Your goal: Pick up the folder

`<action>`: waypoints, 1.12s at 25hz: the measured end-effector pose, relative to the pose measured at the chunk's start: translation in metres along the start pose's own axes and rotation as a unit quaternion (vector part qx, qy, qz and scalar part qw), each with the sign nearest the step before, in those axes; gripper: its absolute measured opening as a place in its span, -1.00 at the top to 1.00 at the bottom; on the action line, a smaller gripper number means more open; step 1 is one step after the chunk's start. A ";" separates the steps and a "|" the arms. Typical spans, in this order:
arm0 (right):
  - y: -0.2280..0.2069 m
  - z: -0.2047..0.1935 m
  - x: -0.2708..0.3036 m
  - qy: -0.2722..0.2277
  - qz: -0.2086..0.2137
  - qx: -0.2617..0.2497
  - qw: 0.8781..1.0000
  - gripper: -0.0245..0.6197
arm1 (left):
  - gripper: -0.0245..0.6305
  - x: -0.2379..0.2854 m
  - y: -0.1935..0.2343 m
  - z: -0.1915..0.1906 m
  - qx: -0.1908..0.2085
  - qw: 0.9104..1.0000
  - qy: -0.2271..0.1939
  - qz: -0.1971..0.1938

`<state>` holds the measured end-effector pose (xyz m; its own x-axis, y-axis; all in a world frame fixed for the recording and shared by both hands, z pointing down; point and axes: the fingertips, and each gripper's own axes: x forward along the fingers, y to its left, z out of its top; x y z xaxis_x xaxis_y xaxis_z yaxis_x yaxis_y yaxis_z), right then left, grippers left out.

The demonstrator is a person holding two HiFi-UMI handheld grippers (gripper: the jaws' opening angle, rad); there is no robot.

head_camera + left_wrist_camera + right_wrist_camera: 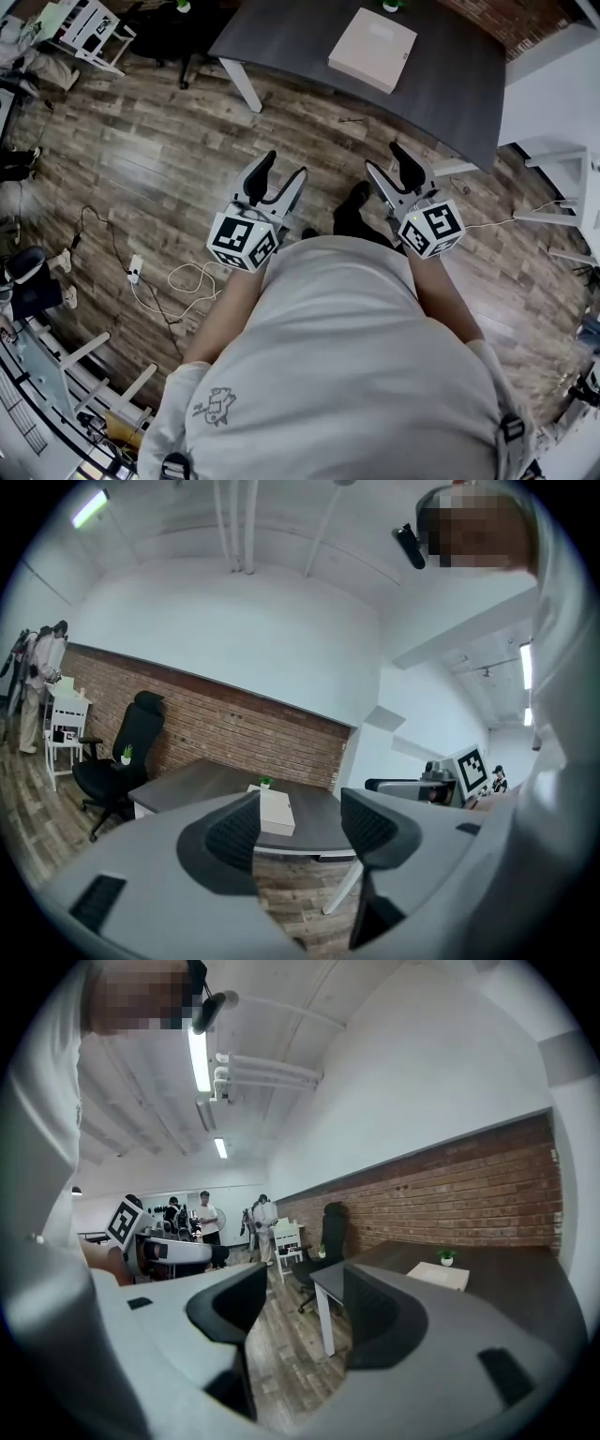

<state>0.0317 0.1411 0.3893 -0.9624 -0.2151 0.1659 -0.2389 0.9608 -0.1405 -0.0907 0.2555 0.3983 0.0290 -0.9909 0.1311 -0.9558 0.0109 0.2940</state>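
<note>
Dark desk (pixel 450 84) cut off at the top; a flat, pale beige folder (pixel 372 49) lies clear of its near edge; left gripper (pixel 284 169) and right gripper (pixel 384 159) both spread wide, empty

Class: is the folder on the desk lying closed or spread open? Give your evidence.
Closed: the folder lies flat on the desk as one square slab, no pages showing.

Left tongs (pixel 286 166) held out ahead, jaws apart and empty, right tongs (pixel 382 157) alike
</note>
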 end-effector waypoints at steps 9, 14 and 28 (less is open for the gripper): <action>-0.036 0.000 0.041 0.005 0.020 0.011 1.000 0.12 | 0.09 0.043 0.015 0.001 0.010 1.000 0.020 -0.001; -0.071 0.010 0.069 0.002 0.031 0.016 0.999 0.12 | 0.09 0.083 0.026 0.005 0.005 1.000 0.030 -0.001; -0.234 0.023 0.104 0.019 0.021 0.047 0.998 0.12 | 0.09 0.262 0.020 0.026 0.006 0.998 0.058 -0.032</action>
<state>-0.0157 -0.1099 0.4168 -0.9666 -0.1668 0.1944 -0.2116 0.9477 -0.2390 -0.1094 -0.0076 0.4141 0.1225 -0.9675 0.2213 -0.9543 -0.0536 0.2941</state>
